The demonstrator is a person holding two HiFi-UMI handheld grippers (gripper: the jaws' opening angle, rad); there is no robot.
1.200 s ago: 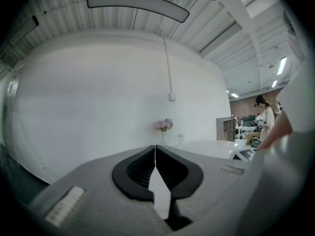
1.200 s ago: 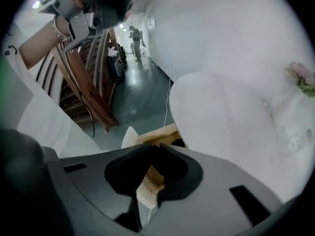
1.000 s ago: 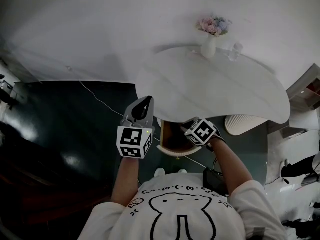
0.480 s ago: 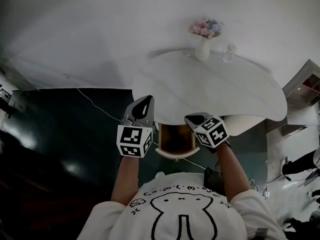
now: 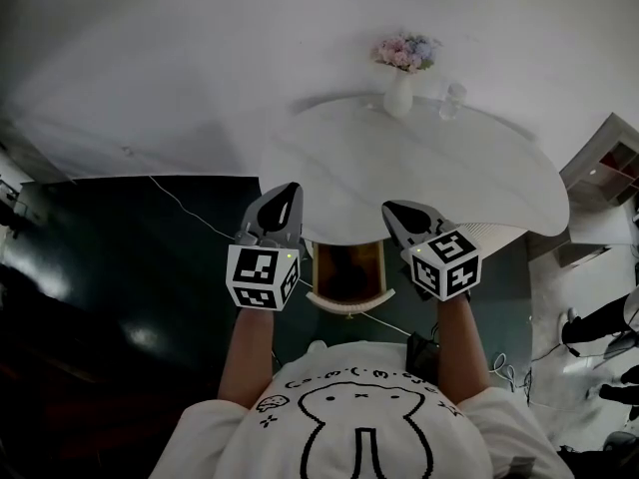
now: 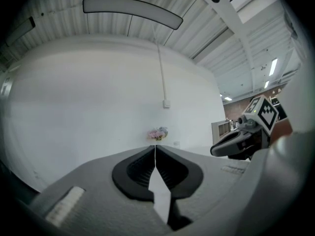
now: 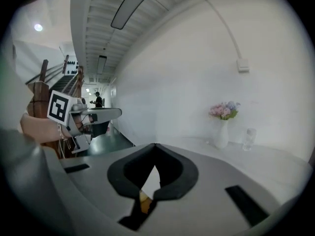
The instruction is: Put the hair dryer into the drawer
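Observation:
The drawer [image 5: 348, 304] stands pulled out under the near edge of the round white table [image 5: 469, 183]. Its wooden inside is dim, and I cannot make out the hair dryer in it. My left gripper [image 5: 283, 196] hovers at the drawer's left, shut and empty, pointing at the table. My right gripper [image 5: 400, 212] is held at the drawer's right, above it, also shut with nothing in it. In the left gripper view the jaws [image 6: 155, 147] meet and the right gripper [image 6: 242, 140] shows at the right. The right gripper view shows closed jaws [image 7: 155, 147] and the left gripper [image 7: 92, 115].
A white vase of flowers [image 5: 399, 90] and a clear glass [image 5: 450, 100] stand at the table's far edge by the white wall. A black box [image 5: 425, 355] with cables lies on the dark floor by my right side. A ribbed white stool [image 5: 494, 236] sits under the table's right.
My right gripper has come up out of the drawer's mouth to table height and tipped forward to point more level. The left gripper has stayed put.

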